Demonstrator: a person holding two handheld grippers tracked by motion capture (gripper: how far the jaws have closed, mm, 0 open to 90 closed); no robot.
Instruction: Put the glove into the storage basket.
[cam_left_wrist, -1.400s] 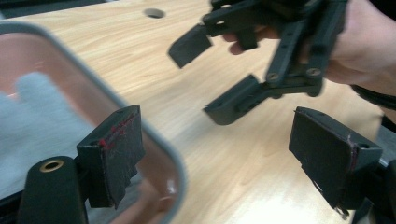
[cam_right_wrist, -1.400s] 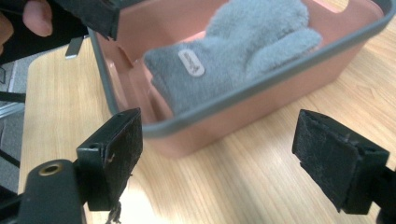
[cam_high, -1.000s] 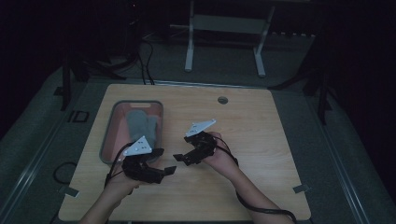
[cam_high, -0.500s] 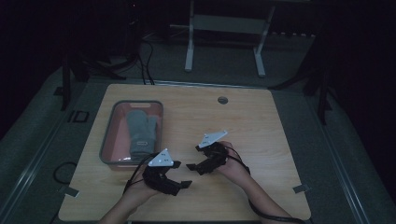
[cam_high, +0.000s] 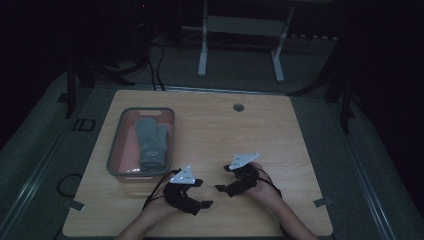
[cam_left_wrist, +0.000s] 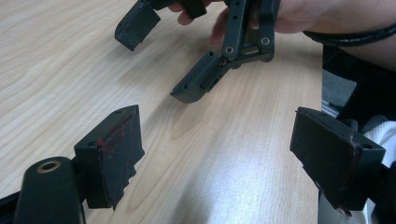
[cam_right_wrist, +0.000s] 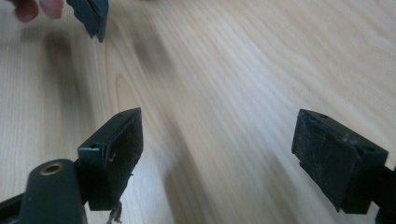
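My left gripper (cam_high: 202, 193) sits low over the wooden table (cam_high: 280, 145) near its front edge, jaws wide open and nothing between them. In the left gripper view its jaws (cam_left_wrist: 224, 154) frame bare wood, and the right gripper (cam_left_wrist: 166, 56) faces it a short way off. My right gripper (cam_high: 223, 178) is also open and holds nothing; in the right gripper view (cam_right_wrist: 219, 149) only tabletop lies between its pads. The two grippers point toward each other. A grey mitten (cam_high: 151, 142) lies in a grey bin (cam_high: 114, 150) at the left.
The bin stands just behind and left of the left hand. A small round grommet (cam_high: 238, 107) is set into the far side of the table. Beyond the table stand a white frame's legs (cam_high: 202, 50) and cables on the floor.
Both hands have come down and back toward the table's front edge. The left gripper moved right, away from the bin's side. Both jaws stay open.
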